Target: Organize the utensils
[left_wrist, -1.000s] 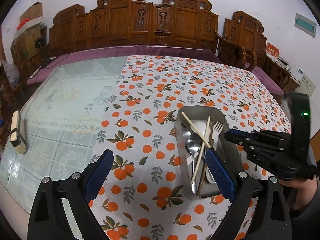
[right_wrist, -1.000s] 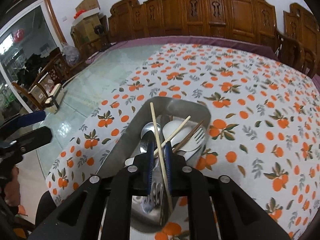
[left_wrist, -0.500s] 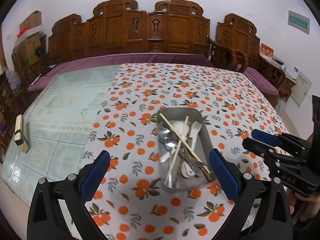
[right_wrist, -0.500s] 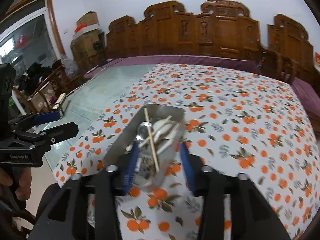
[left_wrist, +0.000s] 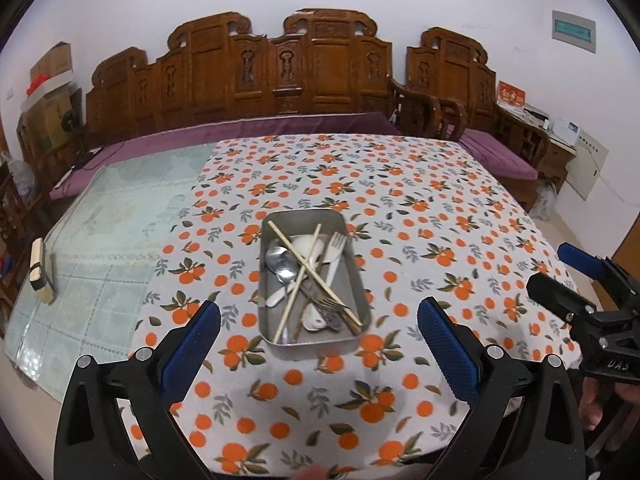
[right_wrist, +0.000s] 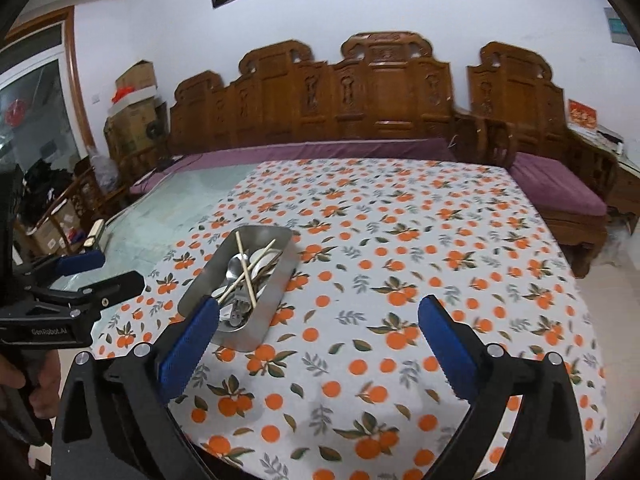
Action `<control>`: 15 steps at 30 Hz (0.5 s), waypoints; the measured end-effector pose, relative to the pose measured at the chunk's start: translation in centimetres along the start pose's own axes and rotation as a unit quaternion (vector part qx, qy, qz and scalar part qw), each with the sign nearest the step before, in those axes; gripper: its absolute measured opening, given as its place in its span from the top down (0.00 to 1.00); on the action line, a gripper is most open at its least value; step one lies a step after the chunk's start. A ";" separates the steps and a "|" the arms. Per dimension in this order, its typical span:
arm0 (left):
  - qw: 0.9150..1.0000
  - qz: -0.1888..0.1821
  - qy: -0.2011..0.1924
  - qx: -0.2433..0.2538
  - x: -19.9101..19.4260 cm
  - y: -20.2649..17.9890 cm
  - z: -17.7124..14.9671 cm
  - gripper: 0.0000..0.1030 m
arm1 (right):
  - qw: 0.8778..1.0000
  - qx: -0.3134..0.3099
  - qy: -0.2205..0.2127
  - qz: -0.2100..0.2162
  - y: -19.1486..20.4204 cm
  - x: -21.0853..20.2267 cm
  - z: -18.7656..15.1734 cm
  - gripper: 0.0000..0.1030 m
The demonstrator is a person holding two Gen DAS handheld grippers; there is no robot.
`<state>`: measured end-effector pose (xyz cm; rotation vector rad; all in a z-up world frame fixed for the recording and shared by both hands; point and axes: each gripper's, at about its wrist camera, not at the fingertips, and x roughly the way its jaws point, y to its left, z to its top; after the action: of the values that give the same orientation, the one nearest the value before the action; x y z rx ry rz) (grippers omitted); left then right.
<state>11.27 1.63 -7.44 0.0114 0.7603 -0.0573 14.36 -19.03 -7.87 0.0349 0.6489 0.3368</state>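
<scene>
A steel tray (left_wrist: 353, 276) sits on the orange-print tablecloth and holds a loose heap of utensils. Pale chopsticks (left_wrist: 310, 270) lie crossed over a spoon (left_wrist: 280, 258), and a fork (left_wrist: 337, 245) lies beside them. My left gripper (left_wrist: 318, 307) hangs open in front of the tray, nothing between its blue pads. My right gripper (right_wrist: 320, 305) is drawn back to the tray's right; its jaws are opening wide and hold nothing. The right wrist view shows the tray (right_wrist: 276, 300) by its left finger. Each gripper appears in the other's view: right gripper (left_wrist: 552, 267), left gripper (right_wrist: 120, 270).
The tablecloth (left_wrist: 420, 208) covers the right part of a glass-topped table (left_wrist: 120, 216). A small brush-like block (left_wrist: 40, 276) lies at the table's left edge. A carved wooden bench (left_wrist: 320, 76) with purple cushions stands behind. A hand (right_wrist: 16, 376) grips the left handle.
Both grippers have drawn back and risen away from the tray. The right gripper's jaws, shut over the tray's utensils a second ago, now stand wide with nothing in them.
</scene>
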 end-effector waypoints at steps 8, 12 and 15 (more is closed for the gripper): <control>1.000 -0.013 -0.021 0.006 -3.5 -2.2 -0.9 0.08 | 0.999 0.005 -0.033 -0.026 -0.9 -5.2 -0.7 0.03; 0.999 -0.013 -0.036 0.008 -5.3 -3.0 -1.1 0.08 | 0.998 0.005 -0.046 -0.033 -0.8 -7.2 -0.8 0.03; 0.999 -0.009 -0.044 0.010 -6.4 -3.5 -1.1 0.08 | 0.998 0.005 -0.059 -0.038 -0.6 -8.8 -0.6 0.03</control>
<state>5.71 -1.49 -3.78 0.0210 0.6721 -0.0811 7.64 -22.44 -3.30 0.0385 0.5343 0.2574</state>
